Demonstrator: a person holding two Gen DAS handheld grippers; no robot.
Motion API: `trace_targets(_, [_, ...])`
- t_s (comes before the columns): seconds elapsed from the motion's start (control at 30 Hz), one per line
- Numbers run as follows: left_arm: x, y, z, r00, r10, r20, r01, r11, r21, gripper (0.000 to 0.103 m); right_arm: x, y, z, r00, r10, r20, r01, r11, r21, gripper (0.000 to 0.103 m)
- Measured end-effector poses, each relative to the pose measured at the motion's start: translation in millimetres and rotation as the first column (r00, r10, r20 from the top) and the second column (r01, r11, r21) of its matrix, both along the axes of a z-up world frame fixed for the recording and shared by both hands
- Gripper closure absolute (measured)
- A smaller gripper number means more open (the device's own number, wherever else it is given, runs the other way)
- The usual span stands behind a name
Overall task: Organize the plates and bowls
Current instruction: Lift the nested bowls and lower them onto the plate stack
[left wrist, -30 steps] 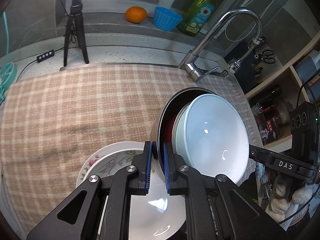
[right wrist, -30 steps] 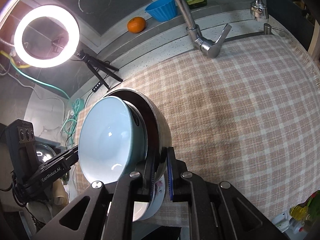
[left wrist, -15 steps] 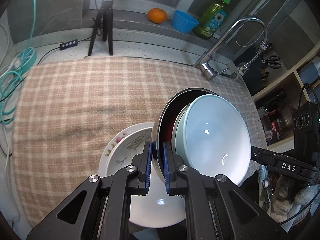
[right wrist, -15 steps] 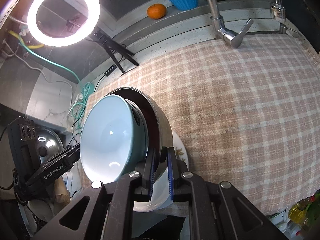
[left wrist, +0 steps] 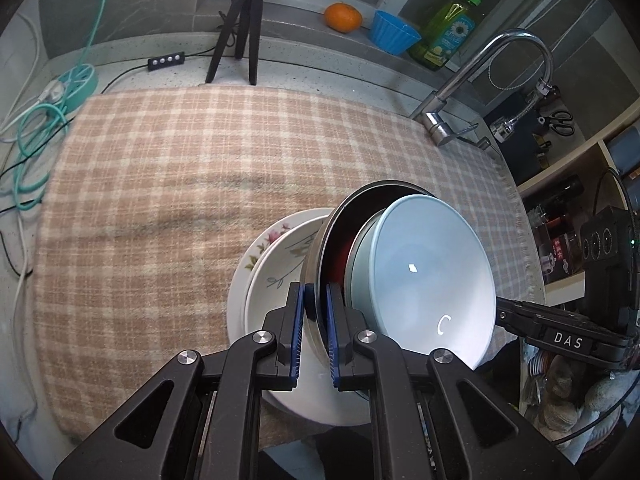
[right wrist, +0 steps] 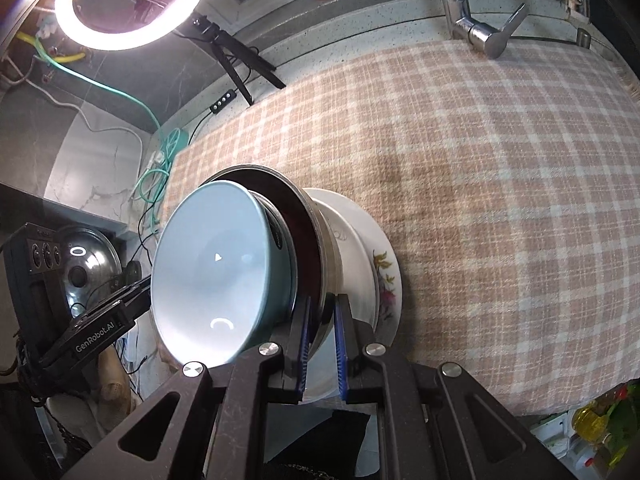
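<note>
Clamping the steel bowl point(left wrist: 326, 240) rim in both hand-held grippers, left point(left wrist: 316, 334) and right point(right wrist: 322, 346). Carrying a blue bowl point(left wrist: 424, 280) nested inside. Hovering over plates point(left wrist: 272, 280) at 6 o'clock.

cloth point(left wrist: 180, 184) bare, faucet point(left wrist: 472, 80) behind, plates point(left wrist: 272, 264) near

Home kitchen, indicated by a chrome faucet point(left wrist: 496, 84), dish soap bottle point(left wrist: 450, 28), speckled stone counter point(left wrist: 320, 60), and a pot lid point(right wrist: 90, 268) stored alongside.

Pale blue bowl point(left wrist: 428, 280), floral white plate point(left wrist: 276, 248), beige-checked cloth point(left wrist: 180, 184).
</note>
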State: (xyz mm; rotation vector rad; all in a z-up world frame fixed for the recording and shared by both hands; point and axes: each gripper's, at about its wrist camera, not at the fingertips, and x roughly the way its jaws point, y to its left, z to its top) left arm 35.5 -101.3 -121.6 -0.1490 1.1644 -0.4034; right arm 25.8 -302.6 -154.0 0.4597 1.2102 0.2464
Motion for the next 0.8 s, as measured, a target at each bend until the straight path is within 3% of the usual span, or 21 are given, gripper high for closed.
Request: trace_targets(0.8, [2, 11, -16, 0.999, 0.033, -0.044, -0.033, 0.999, -0.012, 0.095, 5, 10, -9, 1.000, 0.019, -0.017, -0.019, 1.000, -0.006, 0.092])
